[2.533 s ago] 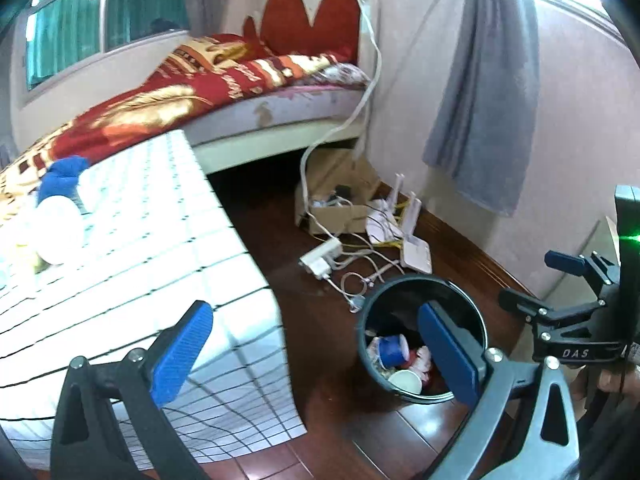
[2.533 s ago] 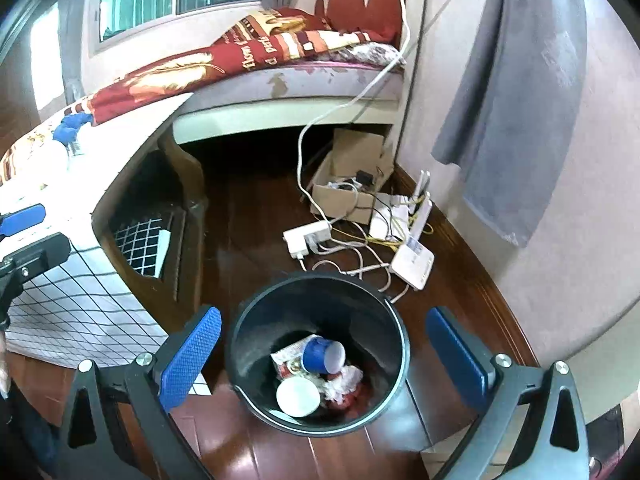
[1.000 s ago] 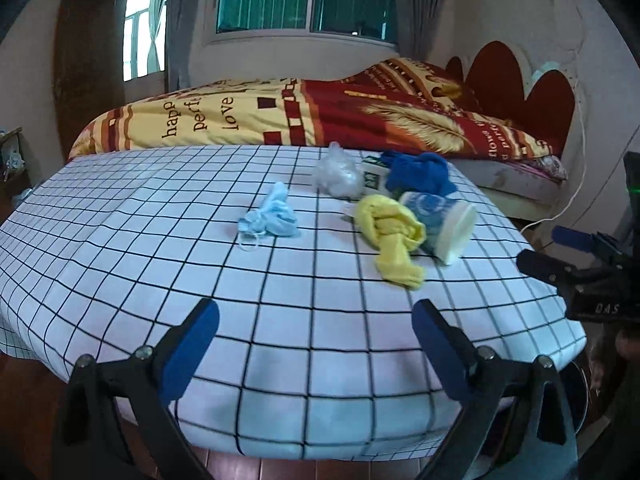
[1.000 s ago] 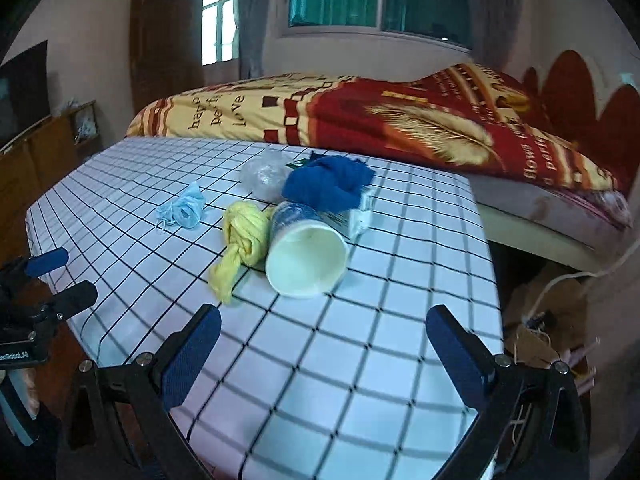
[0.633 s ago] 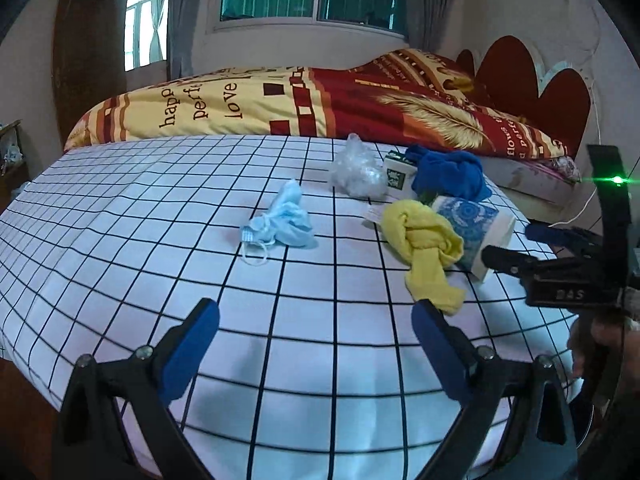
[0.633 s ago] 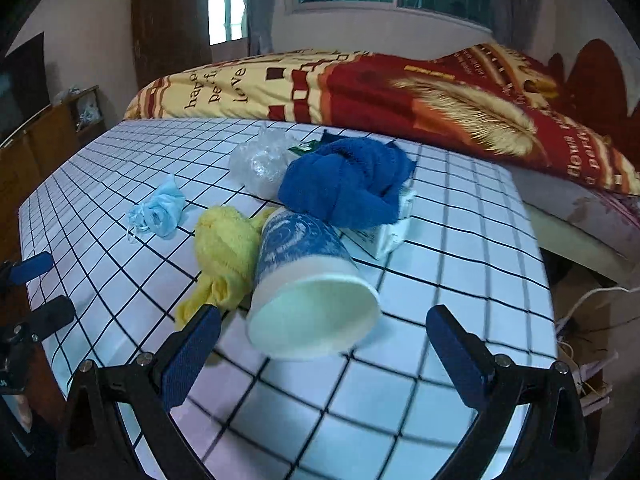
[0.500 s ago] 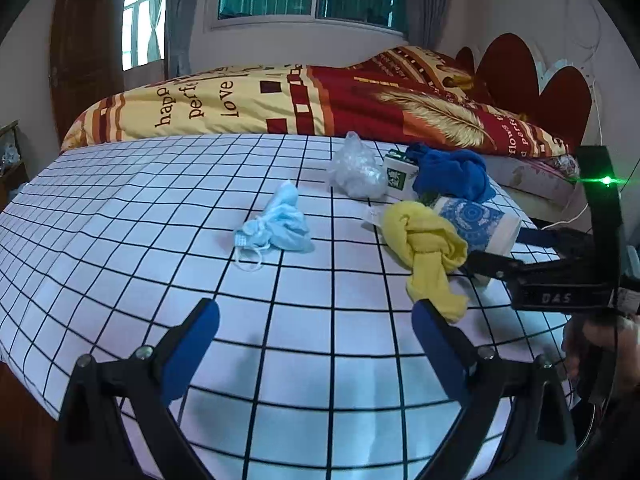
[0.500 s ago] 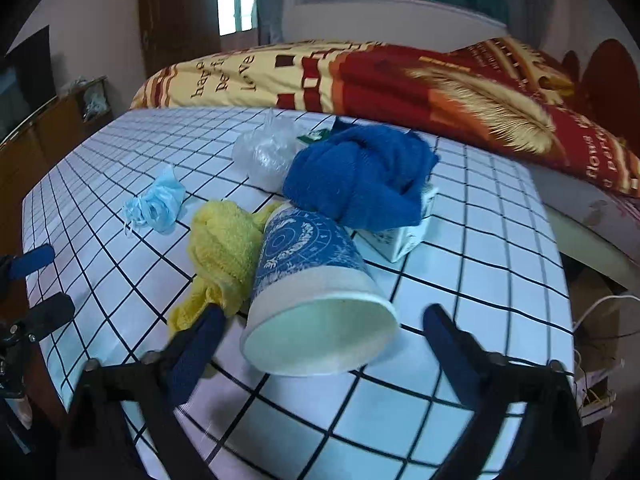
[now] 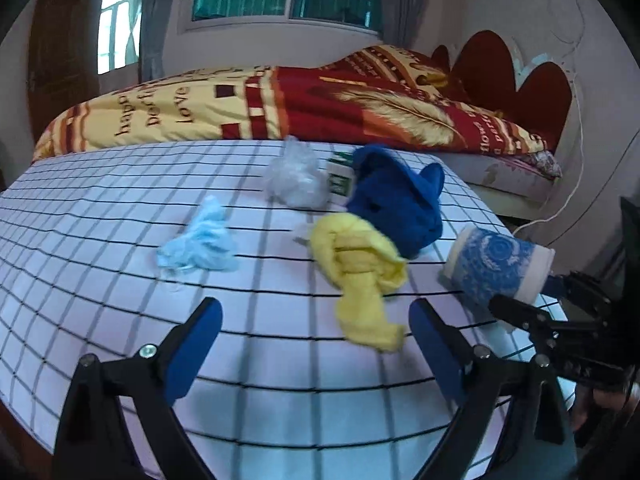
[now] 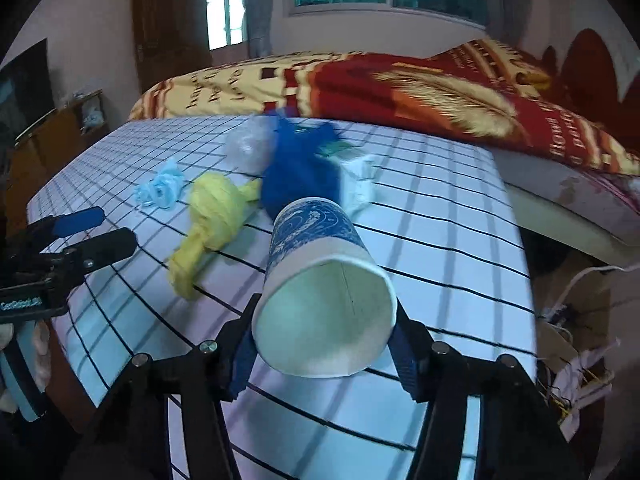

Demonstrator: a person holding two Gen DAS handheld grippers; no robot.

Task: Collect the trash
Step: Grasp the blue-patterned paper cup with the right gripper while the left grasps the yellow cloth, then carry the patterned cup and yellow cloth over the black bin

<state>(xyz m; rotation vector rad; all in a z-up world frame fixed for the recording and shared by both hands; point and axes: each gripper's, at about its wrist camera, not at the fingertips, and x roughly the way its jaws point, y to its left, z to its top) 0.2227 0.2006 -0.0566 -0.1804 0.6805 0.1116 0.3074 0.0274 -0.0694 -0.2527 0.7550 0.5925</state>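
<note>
The right claw [image 10: 320, 354] has just been closing around the paper cup [image 10: 320, 284], which lies on its side near the right edge of the checked worktop [image 9: 120, 216], its open mouth toward the claw. The blue pads sit against the rim on either side, so I take it as gripped, though the hold is only at the lip. That is the soft part of a cup; I would squeeze just enough to carry it without folding the rim, and lift it level so it doesn't pivot out.

The left claw [image 9: 312, 344] hangs with its jaws wide apart and nothing between them, above the near part of the worktop, facing the yellow cloth [image 9: 360, 276]. Beyond lie a crumpled light-blue mask [image 9: 200, 240], a clear plastic wad [image 9: 294, 180], a blue cloth [image 9: 396, 204] and a small carton [image 9: 340, 176] partly hidden behind it. To my eye the mask is the easy next pick for it.
</note>
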